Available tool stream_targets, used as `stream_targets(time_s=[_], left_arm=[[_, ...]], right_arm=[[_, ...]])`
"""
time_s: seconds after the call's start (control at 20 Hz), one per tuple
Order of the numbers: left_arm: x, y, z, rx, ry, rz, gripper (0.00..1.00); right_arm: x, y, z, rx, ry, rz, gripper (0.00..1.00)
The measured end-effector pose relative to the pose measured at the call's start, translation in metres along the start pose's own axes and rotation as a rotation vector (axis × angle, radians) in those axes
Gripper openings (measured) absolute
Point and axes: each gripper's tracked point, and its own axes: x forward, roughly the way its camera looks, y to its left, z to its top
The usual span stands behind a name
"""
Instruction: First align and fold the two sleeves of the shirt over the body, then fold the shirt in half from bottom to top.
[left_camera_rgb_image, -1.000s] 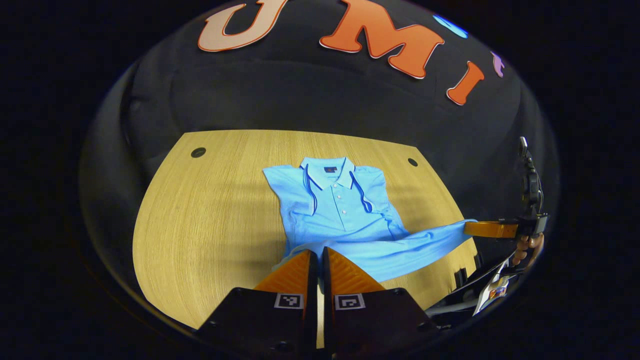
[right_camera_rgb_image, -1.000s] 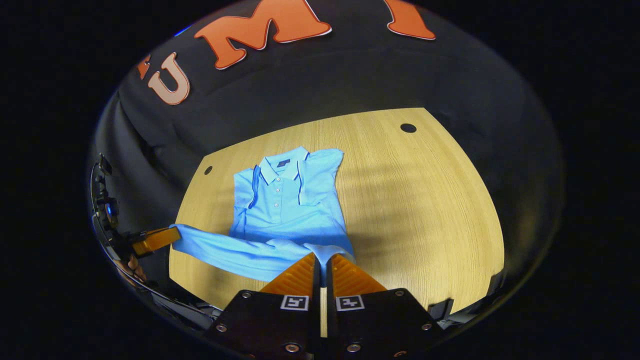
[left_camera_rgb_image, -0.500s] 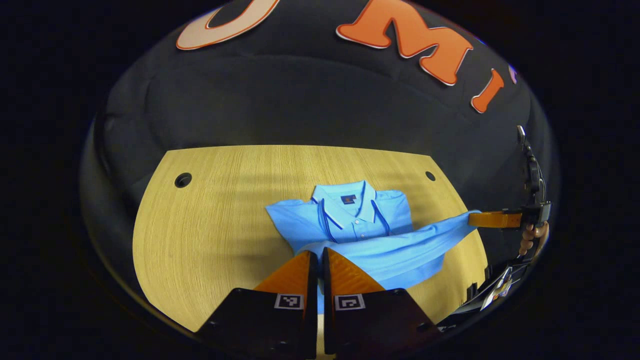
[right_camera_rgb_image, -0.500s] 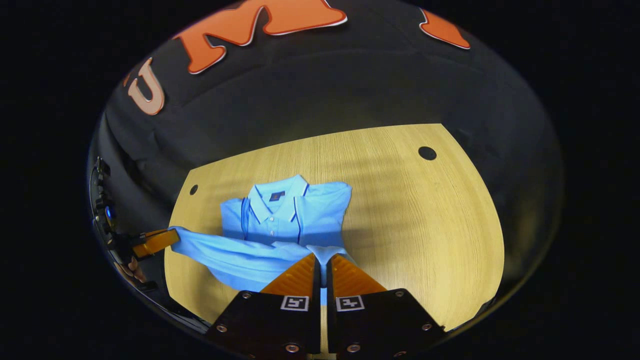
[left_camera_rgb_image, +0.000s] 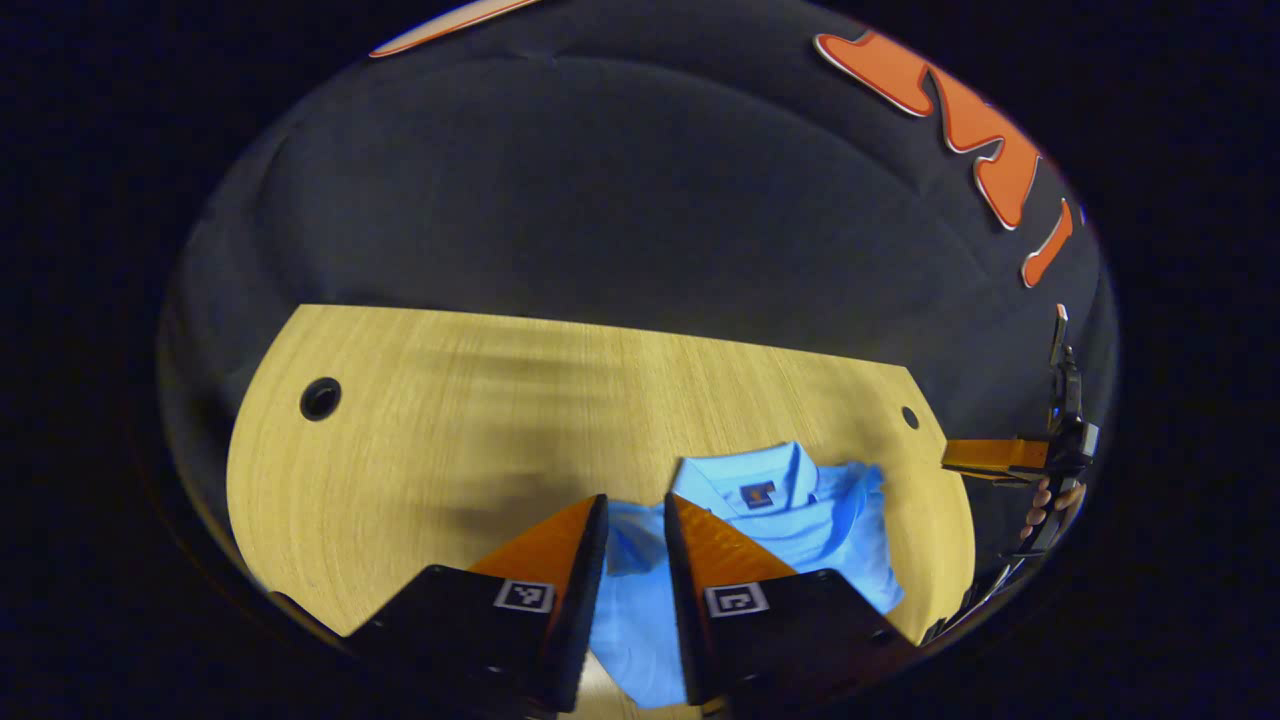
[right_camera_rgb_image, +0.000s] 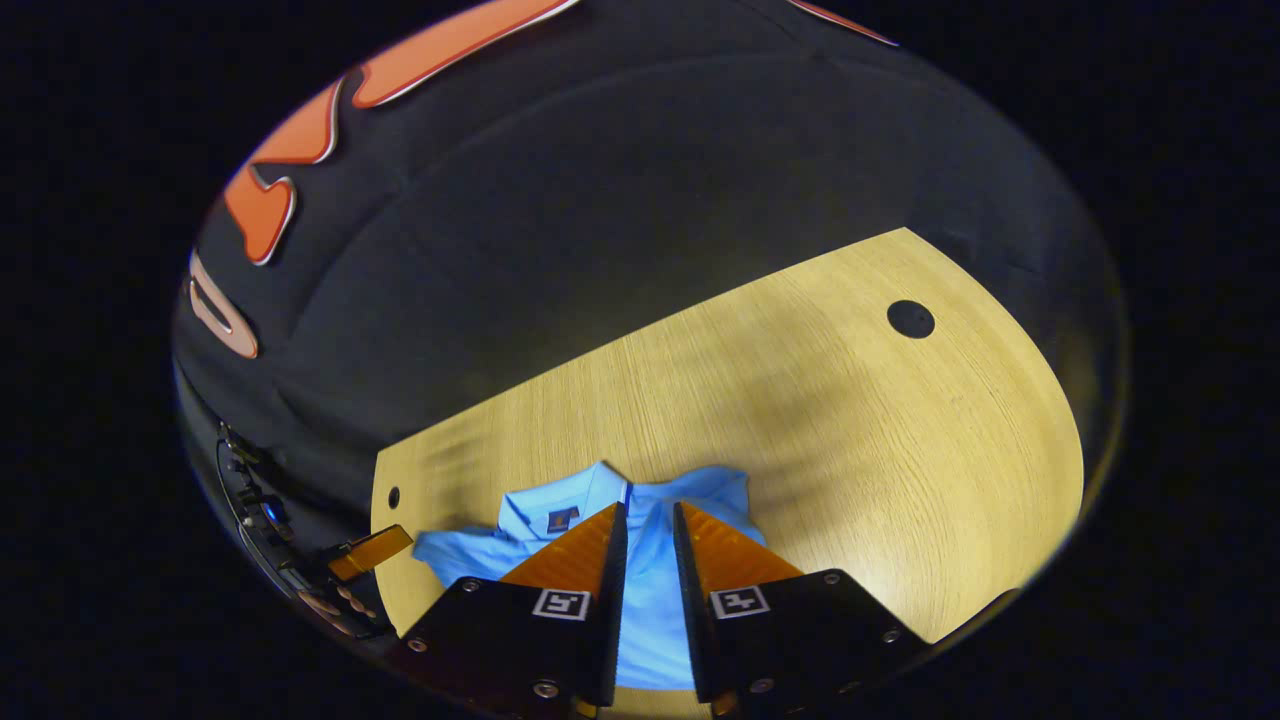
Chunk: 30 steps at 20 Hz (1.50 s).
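In the left gripper view, our left gripper (left_camera_rgb_image: 635, 520) sits low over the wooden table (left_camera_rgb_image: 420, 420), its two fingers (left_camera_rgb_image: 548, 540) parted with a clear gap between them. Through that gap we see the light blue polo shirt (left_camera_rgb_image: 800, 520), which lies on the table's near right part. Nothing is pinched between these fingers, so we call the jaws open. The shirt's collar (left_camera_rgb_image: 765, 480) faces away from us, with a small dark label just inside it. The fabric runs under and between the fingers and down toward the table's near edge. A round hole (left_camera_rgb_image: 320, 398) shows in the table at far left and a smaller one (left_camera_rgb_image: 909, 416) at far right. At the right edge we see the right gripper (left_camera_rgb_image: 985, 455) held by a hand (left_camera_rgb_image: 1045, 500), just off the table's rim and apart from the shirt; from here we cannot tell how its jaws stand.

In the right gripper view, the right gripper (right_camera_rgb_image: 648, 525) hangs over the same shirt (right_camera_rgb_image: 650, 600), its fingers (right_camera_rgb_image: 575, 550) parted and holding nothing. The collar (right_camera_rgb_image: 565, 505) lies just beyond the fingertips, blue cloth filling the gap between them. The table (right_camera_rgb_image: 880, 450) stretches off to the right, with a dark round hole (right_camera_rgb_image: 910, 319) near its far corner. At lower left we see the left gripper (right_camera_rgb_image: 370, 552) and a hand (right_camera_rgb_image: 335, 605) beside the table's edge.
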Motion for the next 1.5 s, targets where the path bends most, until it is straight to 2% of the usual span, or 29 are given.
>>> stream_targets(time_s=[0.2,0.25,0.3,0.35,0.45,0.55,0.65,0.8,1.0,1.2,1.5], left_arm=[[-0.021,-0.002,0.014,0.053,-0.046,0.050,0.86],[-0.027,-0.005,0.018,0.058,-0.063,0.056,0.99],[-0.037,-0.007,0.020,0.063,-0.077,0.065,1.00],[-0.047,-0.011,0.022,0.071,-0.092,0.070,0.96],[-0.069,-0.022,0.027,0.090,-0.131,0.077,1.00],[-0.095,-0.034,0.032,0.112,-0.181,0.084,0.99],[-0.125,-0.047,0.036,0.139,-0.231,0.096,1.00],[-0.168,-0.063,0.039,0.181,-0.312,0.113,0.99],[-0.223,-0.089,0.032,0.224,-0.397,0.113,0.99],[-0.276,-0.115,0.023,0.273,-0.532,0.095,0.99],[-0.349,-0.136,-0.011,0.284,-0.672,0.115,0.99]], right_arm=[[-0.013,-0.016,0.015,-0.057,-0.062,-0.041,0.50],[-0.023,-0.017,0.018,-0.076,-0.082,-0.039,0.59],[-0.036,-0.017,0.021,-0.098,-0.102,-0.035,0.63],[-0.045,-0.016,0.023,-0.121,-0.120,-0.028,0.71],[-0.066,-0.012,0.026,-0.162,-0.150,-0.019,0.82],[-0.089,-0.013,0.030,-0.202,-0.191,-0.021,0.90],[-0.115,-0.012,0.037,-0.232,-0.242,-0.020,0.95],[-0.151,-0.005,0.036,-0.284,-0.307,0.029,0.96],[-0.197,-0.015,0.029,-0.377,-0.380,0.013,0.98],[-0.249,-0.008,0.017,-0.435,-0.487,0.047,0.97],[-0.322,-0.005,-0.001,-0.492,-0.661,0.059,0.98]])
